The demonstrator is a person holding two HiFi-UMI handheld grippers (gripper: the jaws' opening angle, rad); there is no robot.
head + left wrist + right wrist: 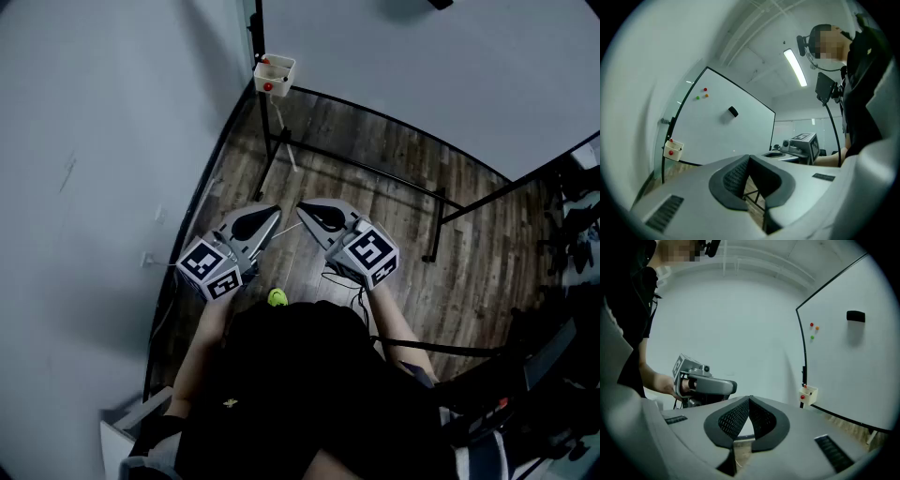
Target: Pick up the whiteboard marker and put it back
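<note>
Both sets of jaws are pressed together with nothing between them. On the left gripper (749,157) the ribbed pads meet at the tips, and only floor shows through the gap behind them. The right gripper (749,399) shows the same condition: tips touching, no object pinched.

Position: from the head view, the person holds the two grippers side by side in front of the body, roughly level, tips angled toward each other but not touching. Each gripper shows in the other's view.

Whiteboard (422,66): mounted on a black stand (272,150) over a wood-plank floor (394,187), with a plain wall (94,141) to its left. A black eraser (733,111) sits on the board face. Three small magnets (705,89), red, orange and green, are grouped near the upper corner.

Box (275,73): small, white, open-topped, fixed at the lower corner of the board by the frame. A red dot (671,153) shows on its front.

Whiteboard marker (670,140): a thin red-tipped item standing upright in the box appears to be it; it is too small to confirm. It is well apart from both grippers, and neither touches the box or the board.
</note>
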